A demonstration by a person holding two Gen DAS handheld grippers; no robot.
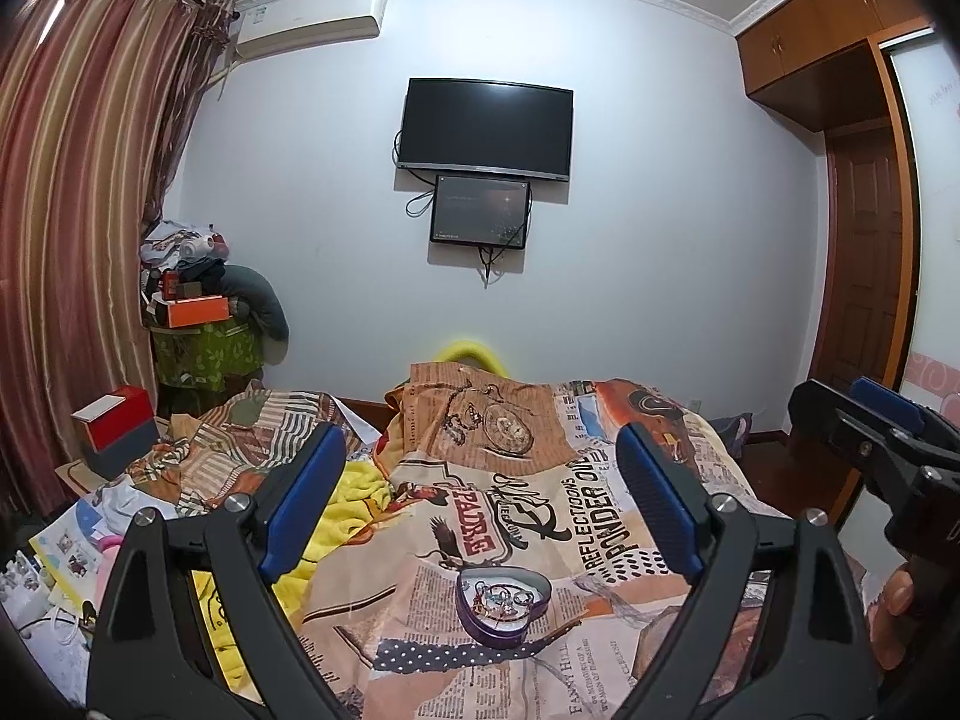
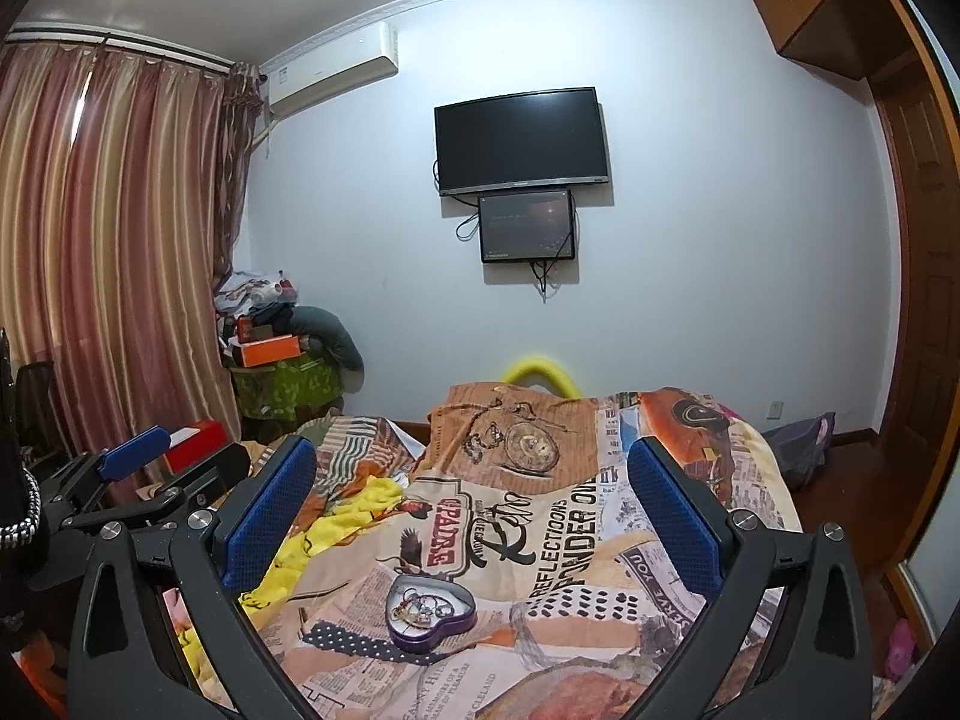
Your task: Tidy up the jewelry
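Resting low in the middle of both views, a purple heart-shaped tin [image 1: 503,603] sits open on the printed bedspread [image 1: 600,516], with no lid in sight. Inside lies a small tangle of jewelry [image 1: 501,594]: rings and beaded or chain pieces, too small and mingled to count or name singly. No loose piece shows on the cover around the tin.

Both claws hover above the bed, aimed toward the tin. The left claw [image 1: 480,510] is spread wide and holds nothing; the right claw [image 2: 474,516] is likewise spread and empty. In the left view the right claw shows at the right edge, with fingertips of the person's hand [image 1: 897,594] beneath it.

The step in hand cannot be fixed. Pieces gathered in the tin would fit a job whose sorting is finished, and equally one where the heap is yet to be drawn out and laid in order. Either way, any reach into the tin calls for a narrow, careful pinch, as the pieces are small, intertwined and likely to drag one another along, and the light tin may slide on soft bedding.
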